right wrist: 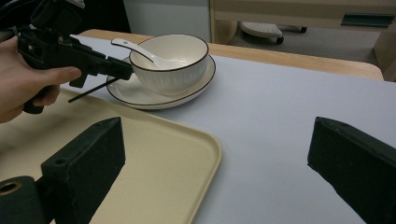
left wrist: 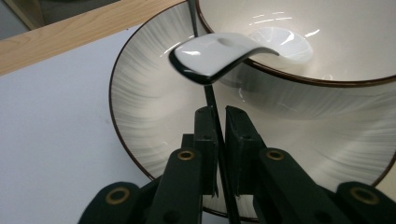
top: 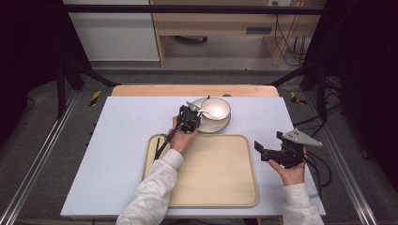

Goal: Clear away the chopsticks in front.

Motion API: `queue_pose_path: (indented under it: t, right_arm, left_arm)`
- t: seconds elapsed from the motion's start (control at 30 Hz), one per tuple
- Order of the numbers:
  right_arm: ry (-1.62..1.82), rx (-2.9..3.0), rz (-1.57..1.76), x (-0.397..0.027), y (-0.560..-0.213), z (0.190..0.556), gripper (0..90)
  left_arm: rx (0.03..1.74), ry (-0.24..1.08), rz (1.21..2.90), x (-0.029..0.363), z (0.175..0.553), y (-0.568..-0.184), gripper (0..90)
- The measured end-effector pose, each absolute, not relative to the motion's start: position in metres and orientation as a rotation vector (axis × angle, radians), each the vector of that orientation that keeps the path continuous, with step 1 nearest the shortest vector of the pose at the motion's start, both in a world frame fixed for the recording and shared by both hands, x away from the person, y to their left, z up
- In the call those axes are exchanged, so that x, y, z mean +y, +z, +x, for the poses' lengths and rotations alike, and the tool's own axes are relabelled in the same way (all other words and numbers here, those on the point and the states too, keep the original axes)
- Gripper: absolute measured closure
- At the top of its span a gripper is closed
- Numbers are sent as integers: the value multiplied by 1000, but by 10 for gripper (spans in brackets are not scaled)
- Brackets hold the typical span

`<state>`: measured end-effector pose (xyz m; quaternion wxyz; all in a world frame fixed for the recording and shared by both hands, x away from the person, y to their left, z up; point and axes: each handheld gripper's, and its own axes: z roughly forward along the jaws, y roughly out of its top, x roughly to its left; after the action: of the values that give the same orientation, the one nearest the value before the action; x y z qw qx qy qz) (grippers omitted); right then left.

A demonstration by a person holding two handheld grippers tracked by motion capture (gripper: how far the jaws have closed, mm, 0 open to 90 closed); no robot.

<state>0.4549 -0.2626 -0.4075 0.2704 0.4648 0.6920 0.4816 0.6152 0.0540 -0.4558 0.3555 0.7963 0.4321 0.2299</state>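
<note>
A white bowl (top: 216,108) sits on a white plate (top: 220,126) with a dark rim, at the far middle of the pale blue table top (top: 117,154), just beyond the far edge of the beige tray (top: 216,183); a white ceramic spoon (left wrist: 219,55) lies in the bowl with its handle sticking out over the rim toward the person's left. The left gripper (top: 190,119) is at the near left side of the plate, held in the left hand (top: 182,138); in the left gripper view its jaws are nearly closed on a thin dark stick (left wrist: 215,121), which runs up between them and past the spoon handle toward the bowl's rim; whether the stick touches the spoon I cannot tell; in the right gripper view the stick also pokes out behind the jaws, slanting down toward the tray. A second thin dark stick (top: 157,146) lies at the tray's left edge. The right gripper (top: 267,151) hovers at the tray's right edge, held in the right hand (top: 293,173); its jaws stand wide apart with nothing between them; it is well apart from the bowl and plate.
</note>
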Motion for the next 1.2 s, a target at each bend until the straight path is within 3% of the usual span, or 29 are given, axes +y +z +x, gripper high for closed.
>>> queue_pose_path:
  t: [0.53,1.2]
  right_arm:
    - [1299,1859,1251,-263,-407,454,45]
    - [1298,1846,1253,-265,-405,453,44]
  left_arm:
    - [1225,610,1987,78,607,-446,859]
    - [1307,695,1847,135,547,-420,860]
